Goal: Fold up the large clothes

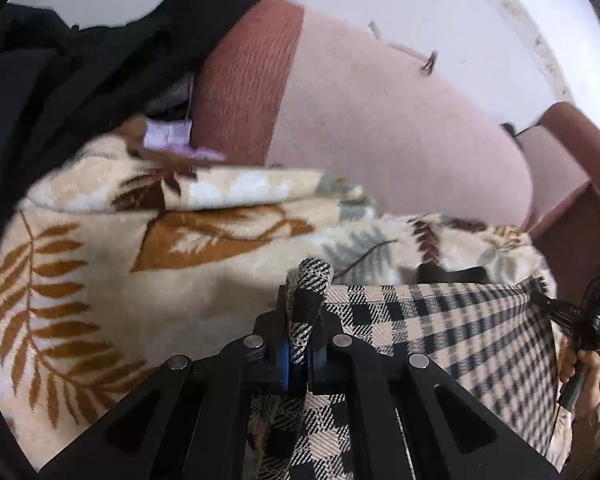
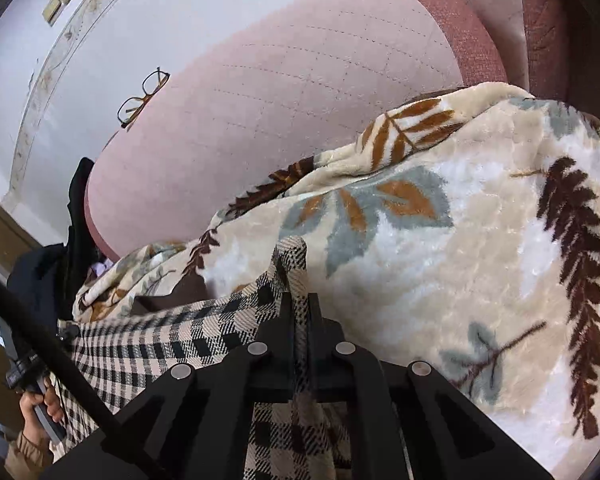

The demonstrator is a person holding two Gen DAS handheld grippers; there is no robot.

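A beige and black checked garment [image 1: 440, 332] hangs stretched between my two grippers above a leaf-patterned blanket [image 1: 100, 272]. My left gripper [image 1: 302, 312] is shut on one top corner of the garment, and a bunched fold sticks up past the fingers. My right gripper [image 2: 300, 308] is shut on the other top corner of the checked garment [image 2: 160, 344]. In the left wrist view the right gripper [image 1: 540, 300] shows at the far end of the cloth. In the right wrist view the left gripper [image 2: 66, 334] shows at the far left end.
The blanket [image 2: 460, 240] covers a pink sofa with a padded backrest [image 2: 280, 100] and darker red arms [image 1: 244, 80]. A pile of black clothes [image 1: 80, 80] lies at the left. Glasses [image 2: 144, 96] rest on the backrest top. A white wall stands behind.
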